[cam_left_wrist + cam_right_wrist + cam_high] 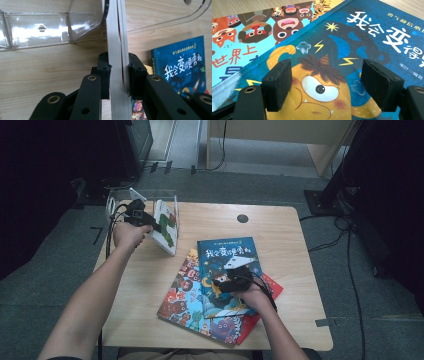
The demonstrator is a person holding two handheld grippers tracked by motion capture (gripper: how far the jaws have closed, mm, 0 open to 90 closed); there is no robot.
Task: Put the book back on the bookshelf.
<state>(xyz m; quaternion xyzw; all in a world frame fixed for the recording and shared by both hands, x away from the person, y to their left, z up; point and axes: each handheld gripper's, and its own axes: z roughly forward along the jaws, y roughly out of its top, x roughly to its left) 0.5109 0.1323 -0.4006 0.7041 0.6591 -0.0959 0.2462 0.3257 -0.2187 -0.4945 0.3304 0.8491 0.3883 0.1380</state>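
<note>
We clamp an upright book (117, 62) in left gripper (119, 75) beside the clear rack (37, 30); right gripper (325, 87) hovers open over blue book (362, 50).

My left arm stretched out, left gripper (150, 222) clamped on the upright book (166, 226) at the table's (280, 220) far left, my right arm bent, right gripper (226, 279) jaws spread wide, resting low over the blue book (225, 252).
</note>
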